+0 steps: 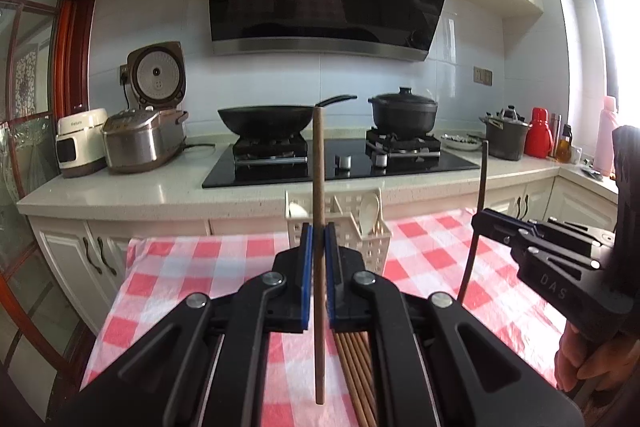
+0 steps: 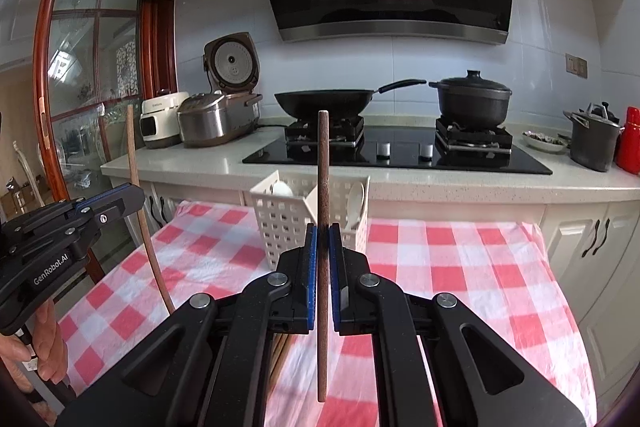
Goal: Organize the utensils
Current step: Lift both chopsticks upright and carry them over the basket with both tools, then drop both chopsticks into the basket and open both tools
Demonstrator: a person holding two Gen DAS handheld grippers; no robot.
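Red and white checks cover the table (image 1: pixel 208 267), which stands in front of a pale kitchen counter (image 1: pixel 132 191) with a black stove (image 1: pixel 340 167). On the stove sit a wok (image 1: pixel 266 119) and a lidded pot (image 1: pixel 402 113). A white basket (image 1: pixel 340 227) stands at the table's far edge, with a pale spoon (image 1: pixel 368 209) in it.

The left gripper (image 1: pixel 319 247) is squeezed tight on one brown chopstick (image 1: pixel 319 227), which stands almost straight up, clear of the cloth. The right gripper (image 2: pixel 323 247) is pinched on a darker chopstick (image 2: pixel 323 227) the same way. More chopsticks (image 1: pixel 356 367) lie on the cloth under the left gripper. A hand (image 2: pixel 44 339) holds the left gripper's handle.
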